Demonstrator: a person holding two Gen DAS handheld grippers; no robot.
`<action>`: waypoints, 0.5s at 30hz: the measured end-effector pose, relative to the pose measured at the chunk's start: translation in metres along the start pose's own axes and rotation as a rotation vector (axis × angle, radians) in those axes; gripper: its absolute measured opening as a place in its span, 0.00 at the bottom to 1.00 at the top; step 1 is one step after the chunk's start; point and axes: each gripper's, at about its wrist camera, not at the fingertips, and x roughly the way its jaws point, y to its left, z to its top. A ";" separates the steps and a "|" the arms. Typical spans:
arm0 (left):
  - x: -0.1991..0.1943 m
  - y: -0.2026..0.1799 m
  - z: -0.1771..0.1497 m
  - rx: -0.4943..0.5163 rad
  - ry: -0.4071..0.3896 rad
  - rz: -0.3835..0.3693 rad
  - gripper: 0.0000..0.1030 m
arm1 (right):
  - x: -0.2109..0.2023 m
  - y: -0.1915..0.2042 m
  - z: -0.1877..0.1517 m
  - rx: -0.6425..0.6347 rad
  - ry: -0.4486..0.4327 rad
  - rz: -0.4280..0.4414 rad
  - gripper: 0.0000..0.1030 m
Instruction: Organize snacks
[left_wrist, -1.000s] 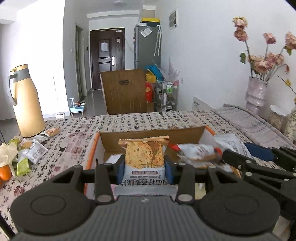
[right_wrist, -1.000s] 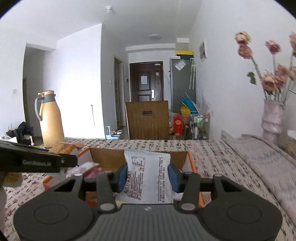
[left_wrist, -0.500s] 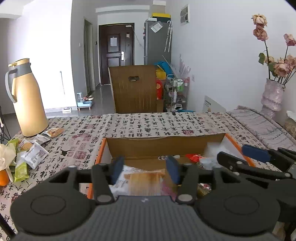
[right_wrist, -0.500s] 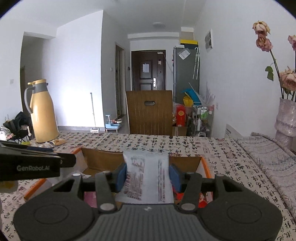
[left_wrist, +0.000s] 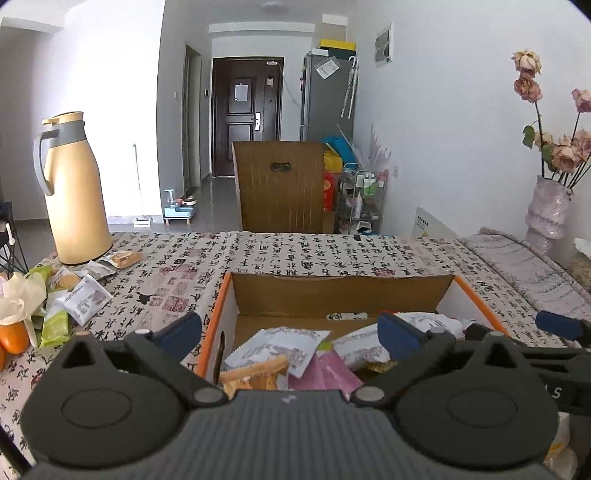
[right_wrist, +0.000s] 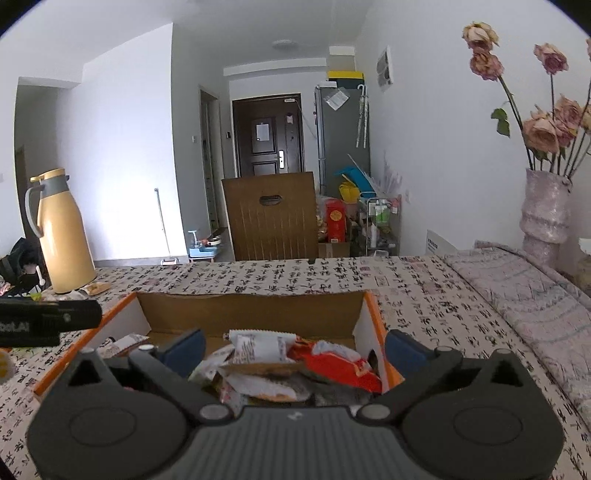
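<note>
The left gripper (left_wrist: 290, 332) has just been spreading its jaws, which now stand wide apart with nothing pinched; the right gripper (right_wrist: 293, 345) likewise. Both hang over the box (left_wrist: 343, 295), where the snacks (right_wrist: 291, 363) lie loose in a heap (white, red and orange packets). More packets (left_wrist: 83, 299) lie on the table (left_wrist: 295, 254) left of the box, by the flask (left_wrist: 74, 188). A vase (right_wrist: 545, 218) stands far right of the box.

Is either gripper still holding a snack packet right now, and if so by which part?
Neither. The left gripper and right gripper have just been opening and stand empty above the packets in the orange-edged cardboard box.
</note>
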 end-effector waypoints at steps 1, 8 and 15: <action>-0.004 0.001 -0.001 -0.001 -0.003 -0.005 1.00 | -0.003 -0.001 -0.002 0.003 0.001 -0.001 1.00; -0.044 0.001 -0.018 0.004 -0.031 -0.041 1.00 | -0.037 -0.005 -0.014 0.012 0.003 0.006 1.00; -0.091 0.004 -0.041 0.012 -0.057 -0.079 1.00 | -0.086 -0.007 -0.032 0.018 -0.009 0.025 1.00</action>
